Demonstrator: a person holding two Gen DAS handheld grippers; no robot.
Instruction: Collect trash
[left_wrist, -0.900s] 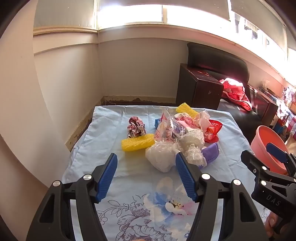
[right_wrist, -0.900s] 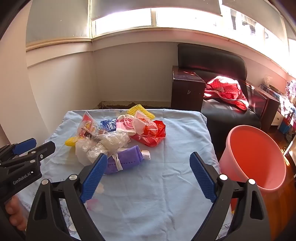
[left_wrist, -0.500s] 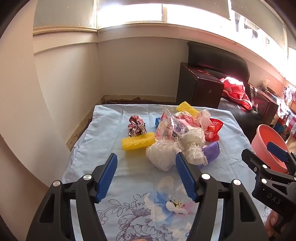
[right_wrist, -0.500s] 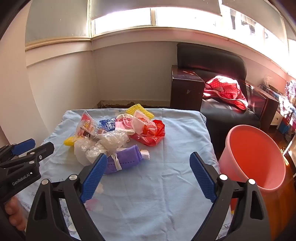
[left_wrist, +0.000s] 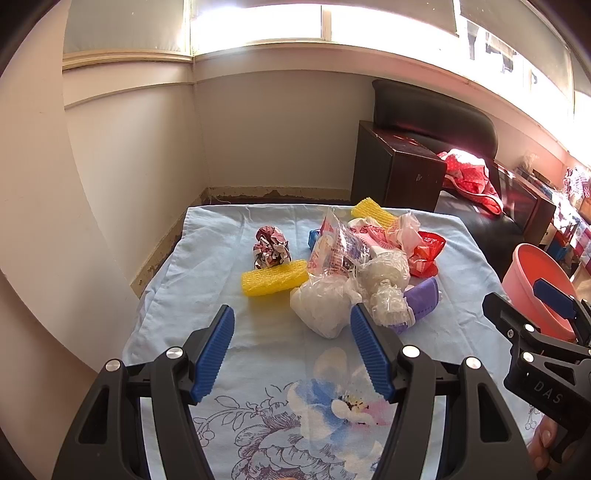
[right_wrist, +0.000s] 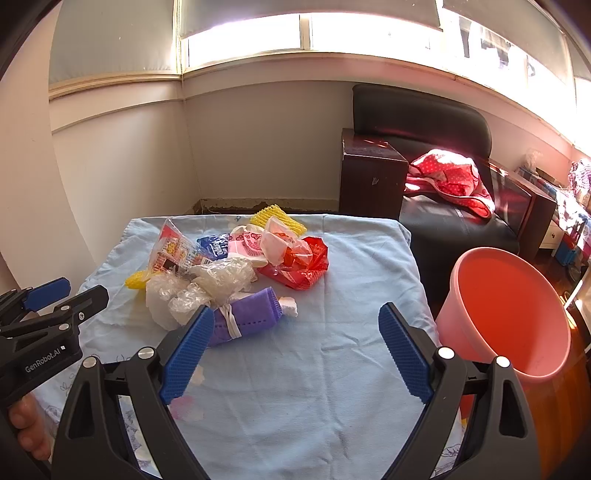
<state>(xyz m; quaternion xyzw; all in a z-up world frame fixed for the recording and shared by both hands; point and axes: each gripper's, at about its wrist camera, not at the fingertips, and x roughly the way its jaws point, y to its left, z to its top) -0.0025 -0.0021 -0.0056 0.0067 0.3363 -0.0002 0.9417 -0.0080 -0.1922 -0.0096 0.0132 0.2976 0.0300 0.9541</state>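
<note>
1. Nearest, over the flower-printed near end of the pale blue cloth-covered table (left_wrist: 207, 258): left gripper (left_wrist: 291, 354), blue ribbed pads spread wide, nothing between them, angled down toward the trash.
2. Alongside, to its right: right gripper (right_wrist: 295, 350), likewise spread to full width and empty, above bare blue cloth; a person's fingers (right_wrist: 29, 432) seen under the left tool's black handle.
3. Just beyond the left gripper's right pad: crumpled clear plastic bag (left_wrist: 323, 308), lying on the cloth.
4. Touching it on the right: rolled purple cloth bundle tied with a white band (right_wrist: 247, 319), close behind the right gripper's left pad.
5. Left of the bag: flat yellow foam-net sleeve (left_wrist: 275, 277), lying crosswise.
6. Just behind that: crumpled ball of red-and-white printed paper (left_wrist: 271, 249), apart from the main pile.
7. Mid-table heap: clear printed snack wrapper (right_wrist: 173, 251), red plastic wrapper (right_wrist: 299, 264), pink-and-white packet (right_wrist: 245, 243), all touching or overlapping.
8. Far edge of the heap: second yellow foam net (right_wrist: 275, 218).
9. Off the table's right side, on the floor: round pink plastic bucket (right_wrist: 509, 314), upright.
10. Farthest: dark wooden-armed black sofa (right_wrist: 417, 122) with red dotted fabric (right_wrist: 448, 177) against the wall.
</note>
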